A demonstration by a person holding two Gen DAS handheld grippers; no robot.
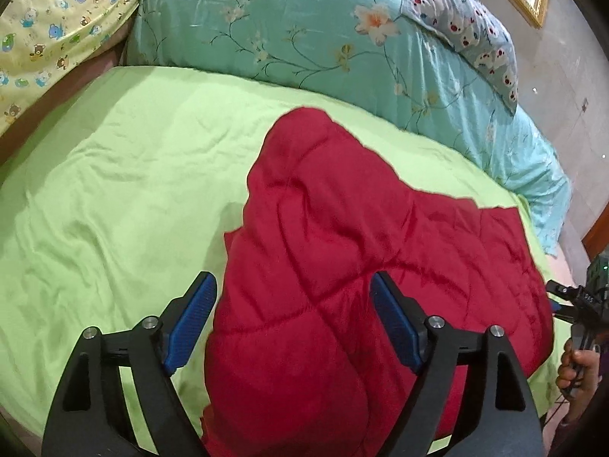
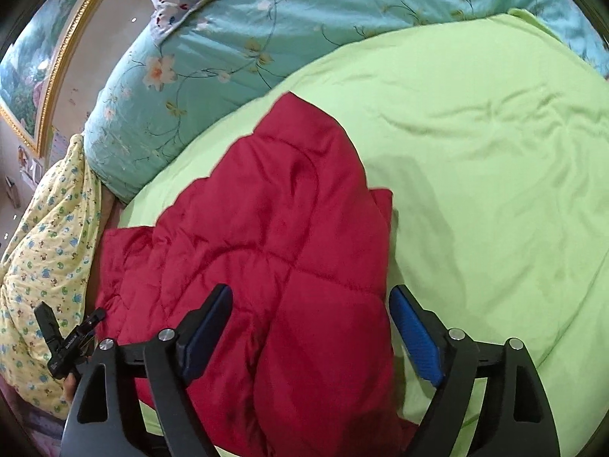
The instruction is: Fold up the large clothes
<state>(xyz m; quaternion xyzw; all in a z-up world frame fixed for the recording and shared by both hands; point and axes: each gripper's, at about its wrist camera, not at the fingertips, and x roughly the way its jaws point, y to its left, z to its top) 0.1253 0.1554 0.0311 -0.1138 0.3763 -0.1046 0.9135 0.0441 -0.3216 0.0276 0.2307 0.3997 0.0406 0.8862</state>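
Red quilted jacket (image 1: 342, 266) lies bunched on green sheet (image 1: 114, 190); left gripper (image 1: 293, 320) and right gripper (image 2: 310, 327) both spread wide above it, gripping nothing.

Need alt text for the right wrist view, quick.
A red quilted jacket lies crumpled on a lime green sheet, with the open right gripper above its near end. A teal floral duvet lies behind.
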